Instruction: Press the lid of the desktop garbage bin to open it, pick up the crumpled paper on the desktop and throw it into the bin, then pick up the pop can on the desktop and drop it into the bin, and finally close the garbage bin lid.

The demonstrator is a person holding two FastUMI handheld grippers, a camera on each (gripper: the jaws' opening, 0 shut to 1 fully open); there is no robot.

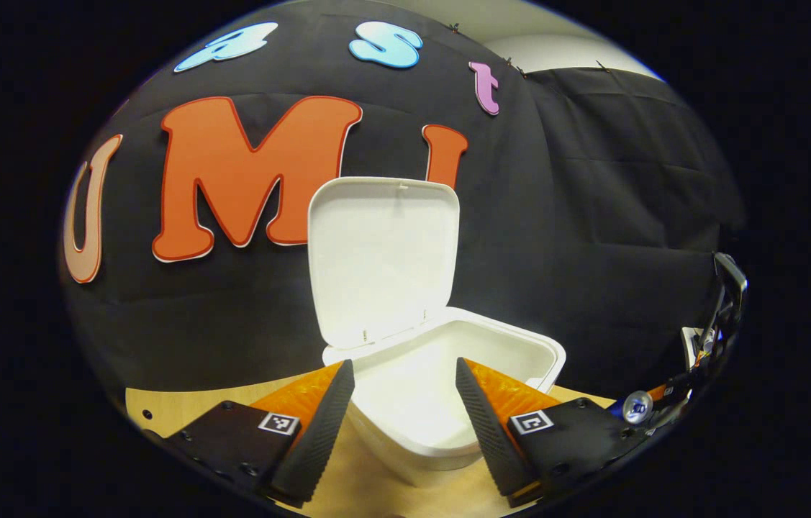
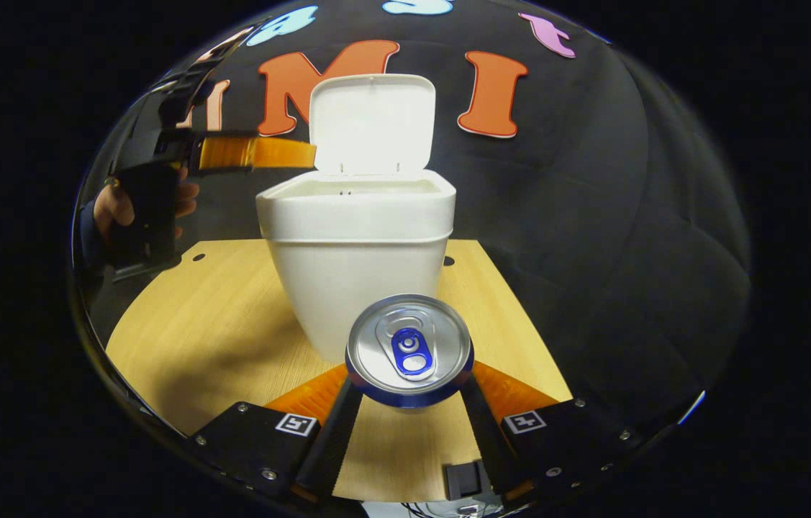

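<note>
Lower centre of the right gripper view, nearest: right gripper (image 2: 409, 383) clamped on a pop can (image 2: 409, 345), one finger on each side of the body, silver top and blue tab turned to the camera. Hard to tell whether lifted clear of the wooden desktop (image 2: 218, 316) or resting on it.

Just behind the can, mid-frame: white desktop garbage bin (image 2: 358, 244), wider at the rim than at the foot. Above it, upper centre: lid (image 2: 373, 119) standing upright on its back hinge, mouth open.

Upper left of the same view: left gripper, held by a hand (image 2: 114, 205), reaching level towards the lid's edge. From its own view, bottom centre: left gripper (image 1: 404, 365) spread apart, holding nothing, poised over the near rim with the bin's mouth between the fingers.

Inside the bin: pale walls and floor washed out by glare; impossible to tell whether crumpled paper lies there.

Likely troubles from here:
- Striking the front wall or rim with the can, if carried forward too low; might shove or tip so light a bin.
- Dropping the can short, since held near the fingertips on a smooth round side.
- Bumping the left gripper, parked over the mouth where the can has to go.
- Knocking the upright lid, which could fall shut before the drop.
</note>
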